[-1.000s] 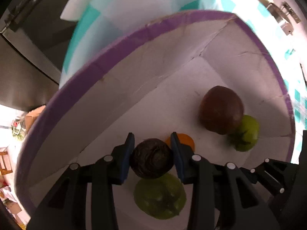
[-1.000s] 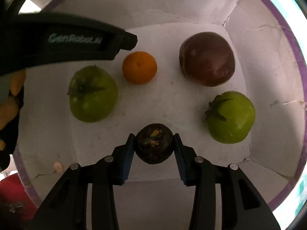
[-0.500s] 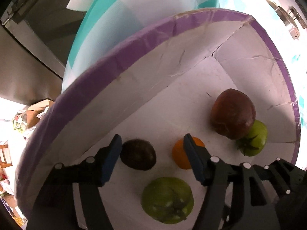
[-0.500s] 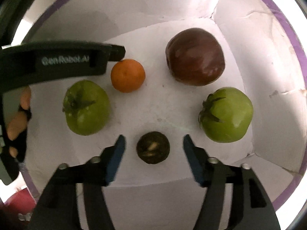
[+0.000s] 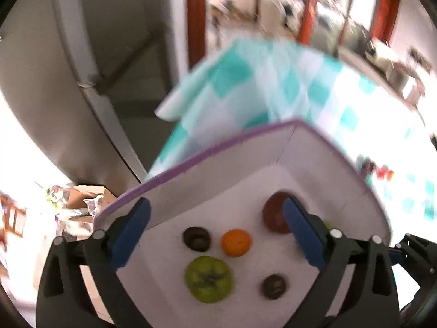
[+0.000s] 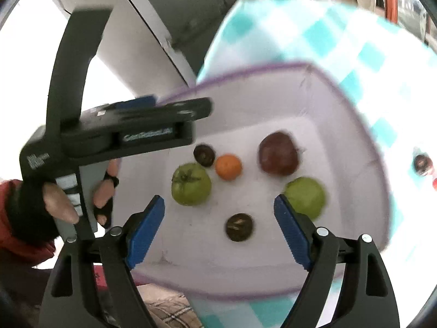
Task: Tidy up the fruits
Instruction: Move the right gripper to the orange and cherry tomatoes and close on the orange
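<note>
Both small dark fruits [image 6: 239, 227] [image 6: 204, 155] now lie in the white box [image 6: 273, 104] at frame centre, among the green, orange and maroon ones. Our left hand-held gripper [image 5: 215, 235] and right hand-held gripper [image 6: 220, 232] have just been opening; they hang wide and empty. We judge the drop finished; next we fetch the fruit on the desk [image 6: 396, 63], right edge.

The place looks like a lived-in home, probably a kitchen or dining area. A table draped in a teal-and-white checked tablecloth [image 6: 341, 41] fills the far right, and a tall grey appliance like a refrigerator [image 5: 90, 63] stands at the far left. Beyond them, a blurred room shows red-brown window or door frames [image 5: 308, 8] and cluttered shelves. Cardboard boxes and bags [image 5: 79, 199] lie on the floor at the left.
</note>
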The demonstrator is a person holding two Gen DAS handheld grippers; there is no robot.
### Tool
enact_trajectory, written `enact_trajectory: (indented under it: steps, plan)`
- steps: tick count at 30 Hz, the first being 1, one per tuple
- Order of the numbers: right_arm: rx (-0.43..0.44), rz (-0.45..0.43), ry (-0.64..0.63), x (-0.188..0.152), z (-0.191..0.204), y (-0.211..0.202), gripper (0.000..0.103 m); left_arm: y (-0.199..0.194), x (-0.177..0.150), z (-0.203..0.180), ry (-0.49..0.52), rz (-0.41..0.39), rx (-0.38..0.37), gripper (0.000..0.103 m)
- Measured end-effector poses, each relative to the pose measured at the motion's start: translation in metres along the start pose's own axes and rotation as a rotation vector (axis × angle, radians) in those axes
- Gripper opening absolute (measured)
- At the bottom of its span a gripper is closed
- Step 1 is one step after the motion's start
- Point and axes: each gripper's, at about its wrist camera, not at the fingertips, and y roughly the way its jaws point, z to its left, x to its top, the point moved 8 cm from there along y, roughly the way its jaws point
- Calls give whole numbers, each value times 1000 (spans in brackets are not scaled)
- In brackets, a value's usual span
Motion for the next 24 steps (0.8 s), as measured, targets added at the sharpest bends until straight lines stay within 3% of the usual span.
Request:
enact_trajectory:
  steps: [3, 5, 11, 17, 24]
  plan:
    - [25, -115, 91, -9, -38, -48, 84, -38, 14, -35, -59, -75, 29, 101]
    - [21, -162, 157, -17, -66, -71, 84, -54, 10, -67, -37, -92, 17, 101]
    - [-101, -222, 402, -68, -169, -121, 85, -73, -26, -183, 215, -44, -54, 101]
    - [-200, -264, 489, -114, -207, -160, 85, -89, -68, -262, 362, -4, -180, 101]
    - [-330, -312, 539, -157, -195, -196, 85, -124, -107, -279, 458, -8, -280, 101]
